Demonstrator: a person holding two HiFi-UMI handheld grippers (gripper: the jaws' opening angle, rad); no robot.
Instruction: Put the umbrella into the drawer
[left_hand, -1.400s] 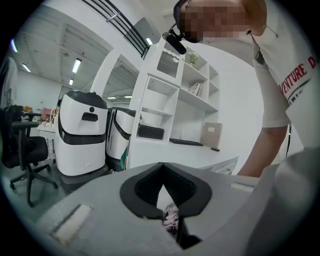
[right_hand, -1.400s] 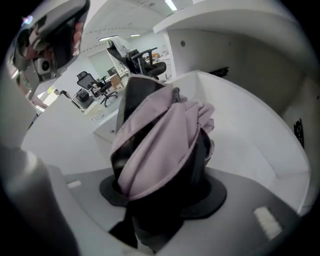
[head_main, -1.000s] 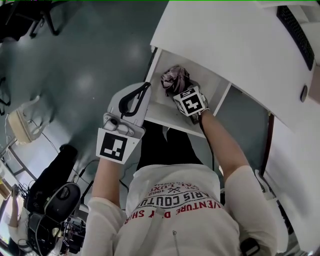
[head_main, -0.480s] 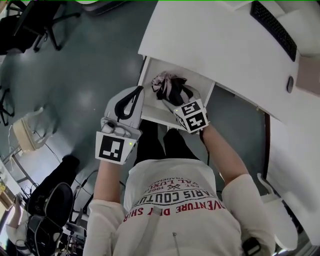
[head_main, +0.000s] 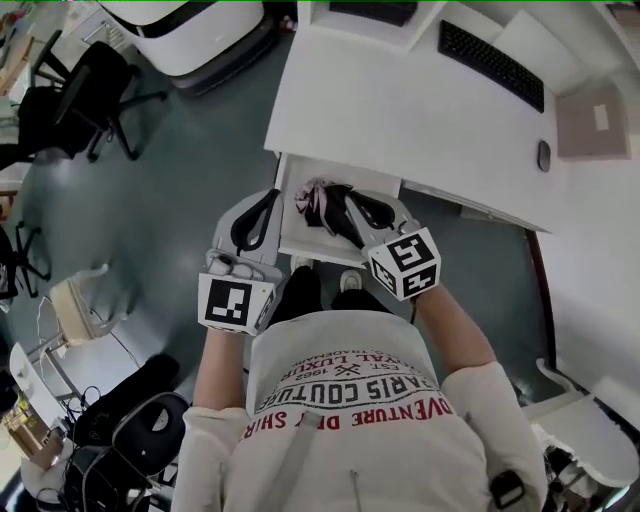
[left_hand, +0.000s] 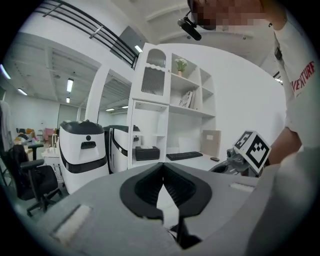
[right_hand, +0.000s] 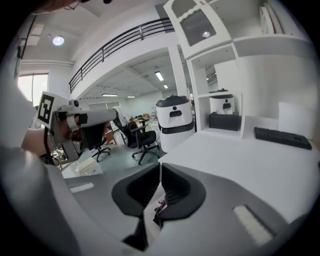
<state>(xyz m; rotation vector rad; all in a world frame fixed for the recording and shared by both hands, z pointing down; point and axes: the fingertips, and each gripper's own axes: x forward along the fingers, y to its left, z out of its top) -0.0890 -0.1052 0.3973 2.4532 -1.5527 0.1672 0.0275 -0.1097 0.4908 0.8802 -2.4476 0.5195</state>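
The folded umbrella (head_main: 320, 203), pink and dark, lies in the open white drawer (head_main: 300, 248) under the desk. Both grippers hang above the drawer's front. My left gripper (head_main: 272, 194) is over the drawer's left edge, shut and empty; its tips meet in the left gripper view (left_hand: 162, 165). My right gripper (head_main: 346, 198) is just right of the umbrella and above it, clear of it. Its jaws are closing with nothing between them, tips together in the right gripper view (right_hand: 160, 165). A scrap of umbrella fabric (right_hand: 159, 208) shows far below that gap.
The white desk (head_main: 400, 110) carries a keyboard (head_main: 495, 64) and a mouse (head_main: 543, 155) at the back. A white and black machine (head_main: 190, 22) and an office chair (head_main: 85, 95) stand to the left. Bags and cables (head_main: 120, 430) lie on the floor behind.
Both grippers have lifted up from the drawer, the right one farther. The right jaws have left the umbrella, which stays lying in the drawer. More of the desk top shows.
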